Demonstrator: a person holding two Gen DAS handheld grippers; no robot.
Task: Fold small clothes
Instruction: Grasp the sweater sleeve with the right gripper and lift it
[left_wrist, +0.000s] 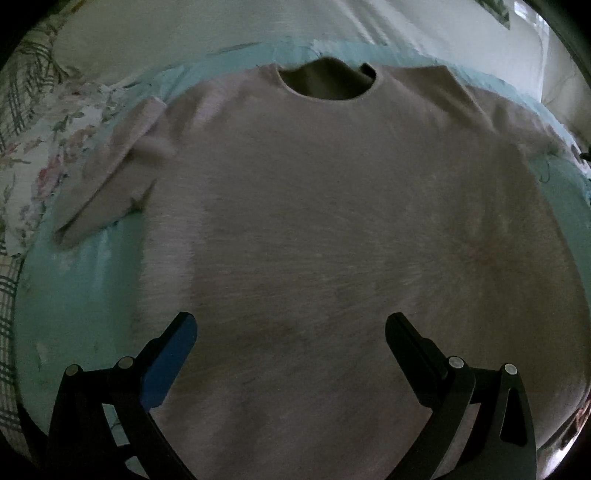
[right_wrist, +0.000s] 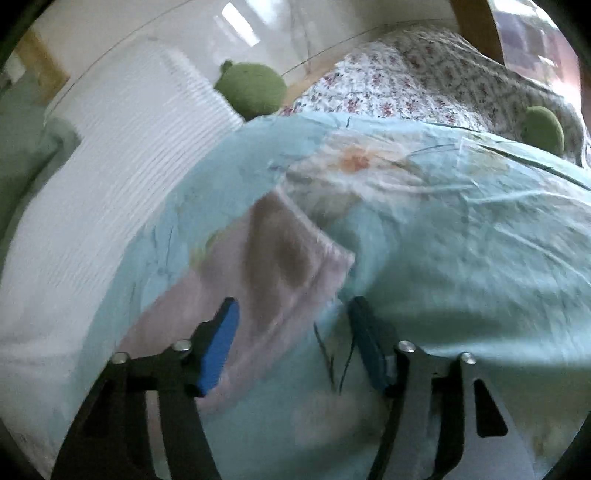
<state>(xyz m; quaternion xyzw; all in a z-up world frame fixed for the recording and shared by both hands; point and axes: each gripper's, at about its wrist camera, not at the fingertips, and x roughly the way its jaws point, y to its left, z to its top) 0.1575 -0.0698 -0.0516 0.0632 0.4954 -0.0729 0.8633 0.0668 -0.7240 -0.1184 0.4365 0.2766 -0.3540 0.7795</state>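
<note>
1. A pale pinkish-grey shirt (left_wrist: 332, 221) lies spread flat, front up, on a light turquoise bedcover (left_wrist: 81, 295); its round neckline sits at the far end, straight ahead of the left tongs.
2. The left tongs (left_wrist: 291, 332) hang over the lower body of the shirt with their jaws wide apart and nothing between them; the pictures do not show whether the tips touch the cloth.
3. To the far left of those tongs, one short sleeve (left_wrist: 110, 184) lies angled out onto the bedcover, partly doubled over on itself.
4. The right tongs (right_wrist: 291, 317) stand partly apart, clamped on nothing. The other sleeve (right_wrist: 280, 258) lies just ahead of them and between their tips, though the view is blurred and I cannot tell whether either pad touches it.
5. Beyond the right tongs, a white ribbed blanket (right_wrist: 122, 177) lies to the left, and a floral quilt (right_wrist: 424, 81) and two green plush shapes (right_wrist: 251, 88) sit further off.
6. No brand, label or readable writing shows on the shirt or bedding.
</note>
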